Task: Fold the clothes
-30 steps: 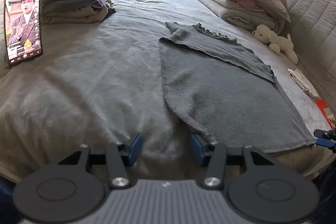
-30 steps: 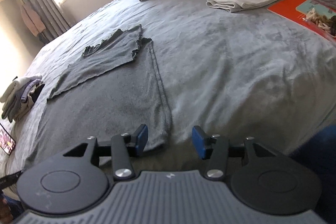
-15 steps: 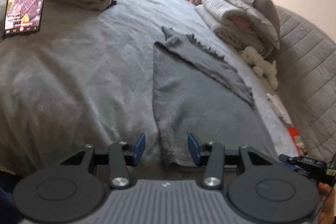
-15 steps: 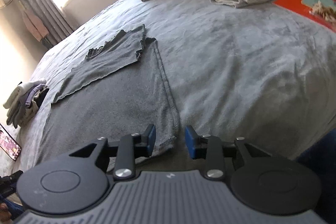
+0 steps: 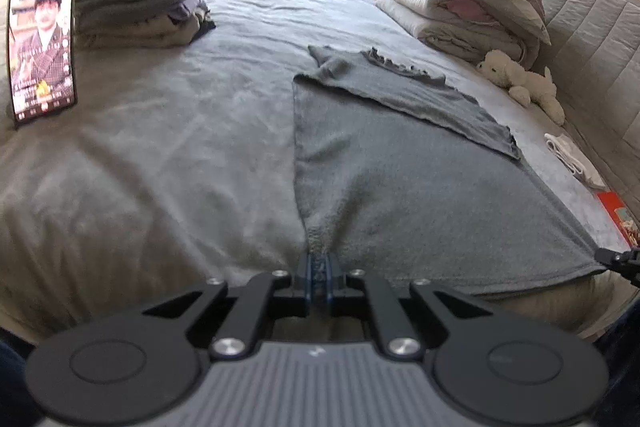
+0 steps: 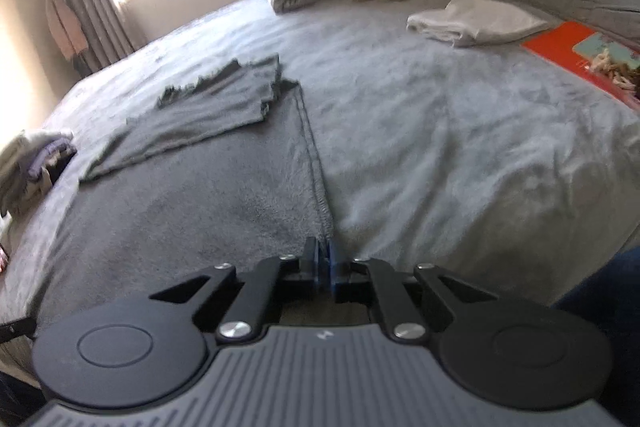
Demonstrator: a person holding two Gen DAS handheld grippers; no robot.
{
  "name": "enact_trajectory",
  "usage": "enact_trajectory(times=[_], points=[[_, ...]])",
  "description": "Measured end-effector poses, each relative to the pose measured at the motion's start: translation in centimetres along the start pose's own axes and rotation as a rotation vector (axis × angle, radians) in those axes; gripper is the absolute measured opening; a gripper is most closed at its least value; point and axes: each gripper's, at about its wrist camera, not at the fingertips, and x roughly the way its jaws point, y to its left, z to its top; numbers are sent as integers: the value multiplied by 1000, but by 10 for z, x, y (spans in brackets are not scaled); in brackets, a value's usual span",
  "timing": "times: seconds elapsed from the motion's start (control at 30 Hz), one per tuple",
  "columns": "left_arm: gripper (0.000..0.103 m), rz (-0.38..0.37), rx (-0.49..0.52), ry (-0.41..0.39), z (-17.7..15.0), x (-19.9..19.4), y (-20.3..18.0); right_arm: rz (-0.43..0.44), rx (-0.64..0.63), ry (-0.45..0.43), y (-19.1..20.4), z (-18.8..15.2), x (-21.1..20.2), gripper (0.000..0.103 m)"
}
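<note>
- Grey garment (image 5: 420, 179) lies flat on the bed (image 5: 160, 155), sleeves folded across its far end, hem at the near edge.
- Looks like soft, light knit: limp, will sag and crease, not slippery or fragile; best held at the hem corners so it lifts evenly.
- Left gripper (image 5: 319, 273) jaws have just been closing, now clamped on the near left hem corner; cloth puckers into the pads.
- Right gripper (image 6: 323, 263) jaws have also just been closing, now pinched on the near right hem corner at the side seam.
- Hem spans between both grippers, rest stretches away to the far side.
- Folded clothes stack (image 5: 140, 7) far left, well apart.
</note>
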Motion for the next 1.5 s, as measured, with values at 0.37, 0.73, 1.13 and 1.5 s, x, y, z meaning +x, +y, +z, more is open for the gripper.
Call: enact_trajectory(times=[0.37, 0.73, 1.13, 1.5], points=[[6, 43, -45, 33, 76, 27, -6, 62, -4, -40, 14, 62, 3, 6], [7, 97, 37, 63, 140, 126, -12, -2, -61, 156, 27, 132, 139, 7], [22, 63, 149, 2, 162, 130, -3, -74, 3, 78, 2, 149, 144, 8], [45, 12, 672, 65, 118, 102, -10, 6, -503, 103, 14, 127, 124, 40]])
